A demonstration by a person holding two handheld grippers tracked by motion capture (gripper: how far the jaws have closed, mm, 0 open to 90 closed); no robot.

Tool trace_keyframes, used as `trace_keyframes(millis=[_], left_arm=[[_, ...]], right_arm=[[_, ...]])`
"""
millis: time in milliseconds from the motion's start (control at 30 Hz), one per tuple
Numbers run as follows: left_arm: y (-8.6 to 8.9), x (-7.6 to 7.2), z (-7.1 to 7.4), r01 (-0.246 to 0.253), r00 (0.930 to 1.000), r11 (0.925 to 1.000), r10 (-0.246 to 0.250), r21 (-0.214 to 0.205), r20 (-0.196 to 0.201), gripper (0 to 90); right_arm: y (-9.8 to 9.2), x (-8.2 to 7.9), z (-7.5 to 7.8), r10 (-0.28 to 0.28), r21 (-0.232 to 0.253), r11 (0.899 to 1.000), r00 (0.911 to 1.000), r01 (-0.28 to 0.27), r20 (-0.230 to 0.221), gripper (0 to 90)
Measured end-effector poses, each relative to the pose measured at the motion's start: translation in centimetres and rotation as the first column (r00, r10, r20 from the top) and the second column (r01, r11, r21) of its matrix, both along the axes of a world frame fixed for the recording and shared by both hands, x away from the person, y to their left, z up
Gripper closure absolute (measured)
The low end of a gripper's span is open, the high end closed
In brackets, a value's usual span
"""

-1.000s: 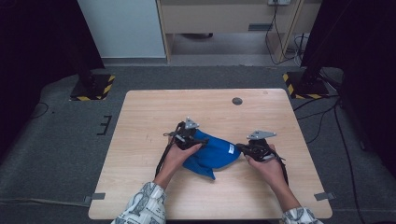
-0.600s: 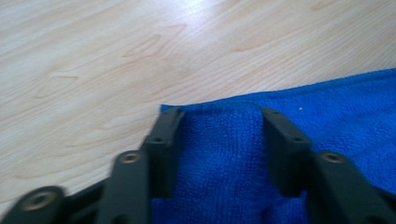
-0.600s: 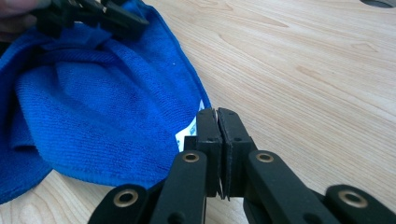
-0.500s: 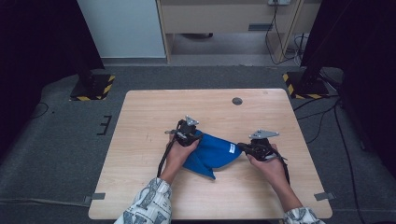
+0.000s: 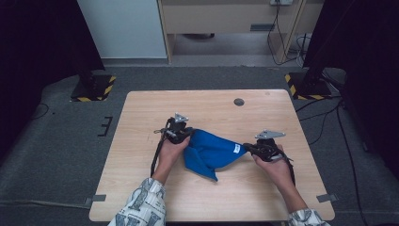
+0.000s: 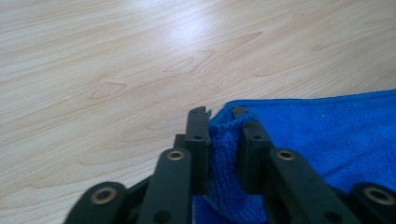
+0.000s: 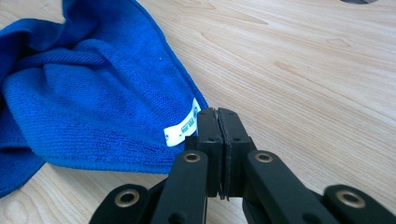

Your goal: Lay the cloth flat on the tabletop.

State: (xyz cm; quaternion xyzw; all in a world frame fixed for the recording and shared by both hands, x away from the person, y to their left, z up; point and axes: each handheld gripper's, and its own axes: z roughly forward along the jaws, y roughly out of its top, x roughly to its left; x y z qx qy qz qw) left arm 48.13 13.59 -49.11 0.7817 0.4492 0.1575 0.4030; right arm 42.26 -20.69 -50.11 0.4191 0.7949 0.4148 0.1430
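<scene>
While left gripper (image 6: 223, 122) jaws have just closed onto blue microfibre cloth (image 5: 211, 150) corner, right gripper (image 7: 218, 116) stays clamped, apparently pinching opposite edge; spreading likely next.

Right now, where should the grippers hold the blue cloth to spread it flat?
By its hemmed corners, coming in low from outside. The left gripper has just closed on a bunched corner of the blue cloth; the right gripper is pinched shut at the corner beside the white label. The middle is crumpled.
</scene>
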Motion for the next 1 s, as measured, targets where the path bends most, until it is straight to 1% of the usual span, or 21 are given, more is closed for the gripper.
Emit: trace_keyframes(millis=[267,333,400,567,633,700,767,833,867,1000], left_arm=[[1.2,-0.5,0.4,-0.002,0.9999,0.9999,0.002,-0.012,0.012,79.9],[1.5,-0.6,0.4,0.003,0.9999,1.0000,-0.003,-0.004,0.011,79.3],[1.8,-0.5,0.3,-0.001,1.0000,0.9999,0.001,-0.011,0.007,78.8],[2.1,-0.3,-0.2,-0.002,1.0000,1.0000,0.002,-0.004,0.001,77.5],[2.2,-0.1,-0.4,-0.004,1.0000,1.0000,0.004,-0.007,-0.003,77.5],[2.2,0.0,-0.6,-0.001,0.9999,0.9999,0.001,-0.016,-0.015,78.3],[2.1,0.0,-0.8,0.007,0.9997,0.9998,-0.008,-0.019,-0.023,81.6],[2.1,0.0,-0.9,0.008,0.9997,0.9999,-0.008,-0.013,-0.022,81.6],[2.2,-0.1,-0.9,0.006,0.9998,0.9999,-0.006,-0.016,-0.020,81.6],[2.7,-0.2,-1.0,-0.003,0.9998,0.9998,0.003,-0.017,-0.018,82.3]], right_arm=[[-0.4,0.2,0.0,-0.007,-0.003,1.000,1.0000,0.007,-0.001,89.0],[-0.5,0.3,0.0,-0.018,0.002,1.000,0.9998,0.018,-0.004,89.1],[-0.9,0.4,-0.1,-0.022,-0.001,1.000,0.9997,0.022,-0.003,89.2],[-1.5,0.6,-0.2,-0.039,0.000,0.999,0.9992,0.039,-0.008,89.2],[-1.7,0.6,-0.2,-0.046,-0.001,0.999,0.9988,0.046,-0.014,89.2],[-1.8,0.6,-0.3,-0.048,0.006,0.999,0.9986,0.048,-0.019,89.2],[-1.8,0.6,-0.2,-0.048,0.007,0.999,0.9987,0.048,-0.016,89.2],[-1.9,0.6,-0.2,-0.048,0.006,0.999,0.9987,0.048,-0.013,89.2],[-2.0,0.6,-0.2,-0.052,0.005,0.999,0.9985,0.052,-0.020,89.2],[-2.3,0.7,-0.3,-0.061,0.004,0.998,0.9980,0.061,-0.019,89.2]])
